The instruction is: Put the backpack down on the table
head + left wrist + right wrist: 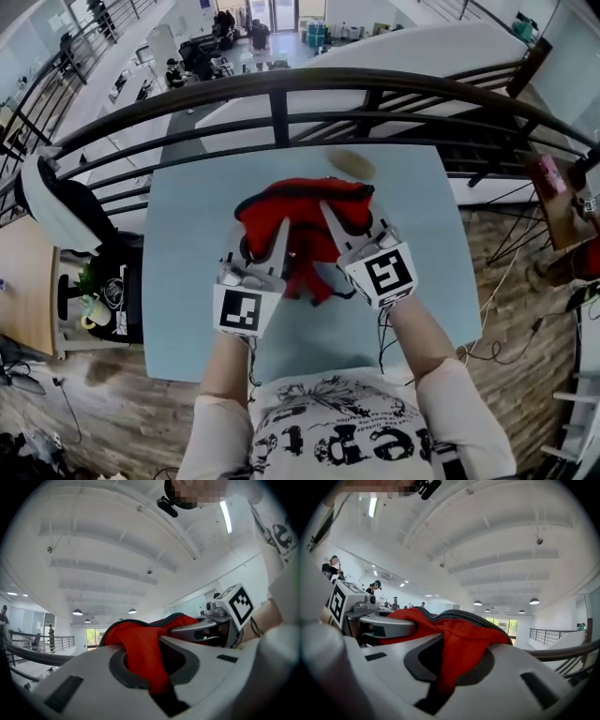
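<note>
- backpack point(302, 217): red, bunched into a soft heap, hanging between the two grippers over the middle of the table point(187, 281), nearer its far edge than its near edge; from above it cannot be told whether its underside touches the tabletop
- left gripper point(279, 239): jaws pressed together on a fold of the red fabric, which fills the gap between its pads in the left gripper view; it grips the backpack's left side
- right gripper point(332, 225): likewise clamped on red fabric, on the backpack's right side; a dark zip point(465, 616) runs along the top of the fold above its jaws
- the two grippers sit side by side, close together, jaws reaching towards the table's far edge; each one shows in the other's view just beside the backpack, with its marker cube point(239, 604) turned to the camera
- the person's bare forearms point(422, 333) come in over the table's near edge; a white printed shirt point(342, 436) fills the bottom of the head view
- a tan oval object point(352, 164) lies near the table's far edge, apart from the backpack; too blurred to name
- a dark railing point(279, 94) curves just beyond the far edge
</note>
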{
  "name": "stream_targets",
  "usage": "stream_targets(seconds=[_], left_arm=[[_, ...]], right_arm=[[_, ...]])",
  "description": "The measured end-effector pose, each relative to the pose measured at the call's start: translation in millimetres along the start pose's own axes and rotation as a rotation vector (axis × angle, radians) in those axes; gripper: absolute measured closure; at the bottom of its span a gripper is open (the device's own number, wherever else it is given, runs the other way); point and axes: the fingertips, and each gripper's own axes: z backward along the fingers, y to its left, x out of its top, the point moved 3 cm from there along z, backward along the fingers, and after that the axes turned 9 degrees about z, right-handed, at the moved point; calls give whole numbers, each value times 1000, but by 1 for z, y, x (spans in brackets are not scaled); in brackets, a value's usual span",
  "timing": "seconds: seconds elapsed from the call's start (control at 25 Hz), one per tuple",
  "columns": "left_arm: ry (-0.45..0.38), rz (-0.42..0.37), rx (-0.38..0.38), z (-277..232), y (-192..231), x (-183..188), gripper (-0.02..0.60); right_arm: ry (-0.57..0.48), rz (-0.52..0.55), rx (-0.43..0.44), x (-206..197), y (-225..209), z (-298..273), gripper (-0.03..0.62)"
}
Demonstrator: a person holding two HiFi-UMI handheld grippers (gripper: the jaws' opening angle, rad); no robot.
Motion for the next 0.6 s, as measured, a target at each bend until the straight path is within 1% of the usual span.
stream_targets(seconds=[0.16, 0.32, 0.48, 0.6], left_arm=[[-8, 8, -3, -30, 34, -12, 549], [-22, 47, -1, -47, 59, -27, 549], [-13, 86, -15, -59, 69, -52, 551], [-34, 112, -23, -65, 67, -63, 550]], right_arm=[[1, 1, 2, -17, -15, -41, 566], [23, -23, -9, -35, -19, -70, 566], [42, -86, -18, -64, -20, -80, 566], [53, -121, -10, -80, -19, -77, 563]])
